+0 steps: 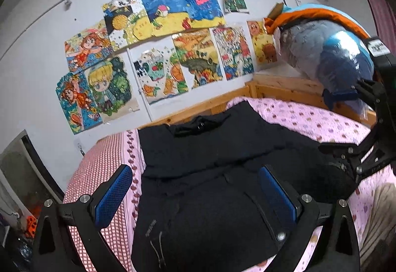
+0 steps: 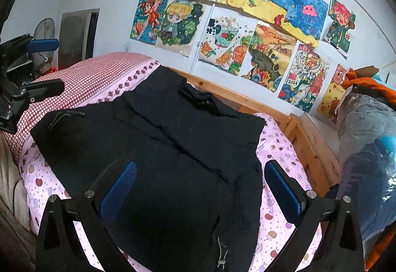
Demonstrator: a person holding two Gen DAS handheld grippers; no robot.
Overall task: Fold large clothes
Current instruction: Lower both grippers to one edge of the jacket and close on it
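both grippers hung above a black jacket (image 1: 212, 173) with nothing between their fingers. left gripper (image 1: 195, 197) had its blue pads (image 1: 112, 195) spread wide apart over the hem end, where a drawcord (image 1: 158, 247) lay. right gripper (image 2: 200, 192) was likewise spread wide, empty, over the other side of the hem. jacket lay flat on a pink dotted sheet (image 2: 274, 148) covering a bed with a wooden frame (image 2: 304, 138), its collar toward a wall hung with children's drawings (image 1: 158, 49). bagged bedding (image 2: 368, 148) sat at the bed's end.
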